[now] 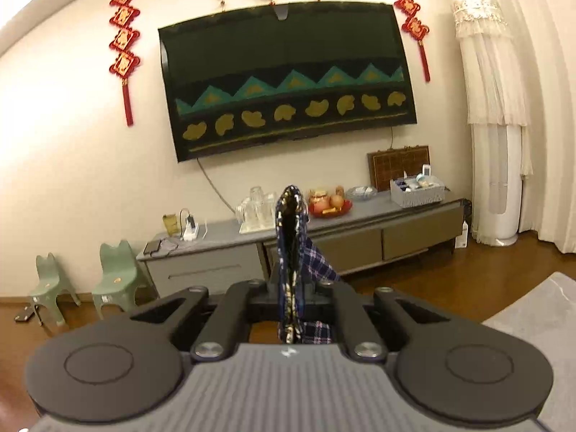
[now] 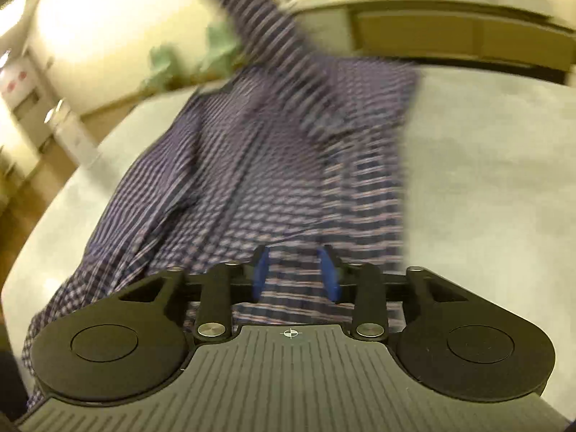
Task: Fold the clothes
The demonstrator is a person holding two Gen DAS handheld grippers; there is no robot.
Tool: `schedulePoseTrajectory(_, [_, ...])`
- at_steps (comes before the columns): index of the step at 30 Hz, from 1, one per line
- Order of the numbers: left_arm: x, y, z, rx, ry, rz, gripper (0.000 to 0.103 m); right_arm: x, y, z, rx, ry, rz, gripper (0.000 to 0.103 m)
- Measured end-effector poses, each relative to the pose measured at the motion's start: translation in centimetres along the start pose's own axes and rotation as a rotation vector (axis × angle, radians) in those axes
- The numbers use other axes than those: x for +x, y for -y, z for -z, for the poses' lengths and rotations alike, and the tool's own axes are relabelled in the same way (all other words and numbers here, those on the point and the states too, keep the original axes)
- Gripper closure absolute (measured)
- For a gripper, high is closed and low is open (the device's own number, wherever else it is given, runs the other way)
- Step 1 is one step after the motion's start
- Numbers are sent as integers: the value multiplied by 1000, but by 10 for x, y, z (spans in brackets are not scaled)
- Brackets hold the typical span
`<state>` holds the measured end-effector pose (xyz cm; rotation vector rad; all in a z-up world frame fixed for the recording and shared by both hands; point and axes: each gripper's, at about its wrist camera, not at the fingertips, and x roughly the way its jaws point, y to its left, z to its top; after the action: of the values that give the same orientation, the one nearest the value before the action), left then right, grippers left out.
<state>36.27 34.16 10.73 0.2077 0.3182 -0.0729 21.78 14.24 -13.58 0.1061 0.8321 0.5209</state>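
A checked shirt (image 2: pixel 273 151) is being spread for folding across a pale grey surface (image 2: pixel 486 187), reaching from its near left edge toward the far edge. One part is being lifted clear by the left gripper (image 1: pixel 289 262), whose fingers are being kept pinched narrowly on the cloth. The right gripper (image 2: pixel 297 273) is being held partly open over the fabric, nothing clamped. Judging by this, a second hold is being sought next. Beyond, a low cabinet (image 1: pixel 360 230) and covered television (image 1: pixel 288 82) are being shown against the wall.
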Motion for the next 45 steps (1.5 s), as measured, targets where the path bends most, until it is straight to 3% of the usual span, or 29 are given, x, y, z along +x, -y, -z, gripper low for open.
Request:
schedulePoseTrajectory(2, [4,-3,2,-2,-13,-12,96,-24,8,11,-4,34,40,63])
schedulePoseTrajectory(5, [13,-4,0,-36,-30,-37,96,-39,-6,33,-126,16,76,62])
schedulePoseTrajectory(8, [14,-3,-4,-67,-28,-56,96,-33,-29,44,-276,18,130,51])
schedulePoseTrajectory(11, [10,-3,-11,-61,-7,-63,96,-13,-44,39,-360,20,191,51])
schedulePoseTrajectory(13, [8,-4,-17,-49,10,-71,96,5,-43,30,-361,-6,219,57])
schedulePoseTrajectory(14, [7,-4,-19,-46,15,-71,96,14,-42,24,-356,-24,230,64])
schedulePoseTrajectory(15, [8,-5,-21,-44,20,-72,96,23,-41,19,-350,-41,242,85])
schedulePoseTrajectory(16, [8,-5,-23,-42,26,-75,96,29,-38,14,-337,-53,243,98])
schedulePoseTrajectory(17, [9,-6,-25,-41,31,-76,96,33,-35,10,-315,-59,233,102])
schedulePoseTrajectory(20, [11,-6,-24,-51,44,-88,96,35,-29,-4,-235,-51,176,103])
schedulePoseTrajectory(22, [15,-8,-18,-66,28,-92,96,34,-31,-8,-200,-43,128,103])
schedulePoseTrajectory(25, [19,-9,-2,-72,-17,-75,96,43,-34,-5,-215,-67,127,98])
schedulePoseTrajectory(29, [13,-10,24,-59,-51,-37,95,16,-28,5,-224,-72,106,64])
schedulePoseTrajectory(30, [10,-11,28,-59,-55,-29,95,1,-25,9,-218,-56,94,60])
schedulePoseTrajectory(34, [-7,-8,38,-73,-52,30,95,-62,-19,41,-207,-6,66,60])
schedulePoseTrajectory(38, [-32,8,36,-47,-16,67,95,-101,-34,103,-240,-74,-10,72])
schedulePoseTrajectory(42, [-64,36,33,43,53,113,94,-121,-47,157,-319,-103,49,68])
schedulePoseTrajectory(45, [-105,73,45,165,103,202,94,-135,-45,160,-276,-107,1,65])
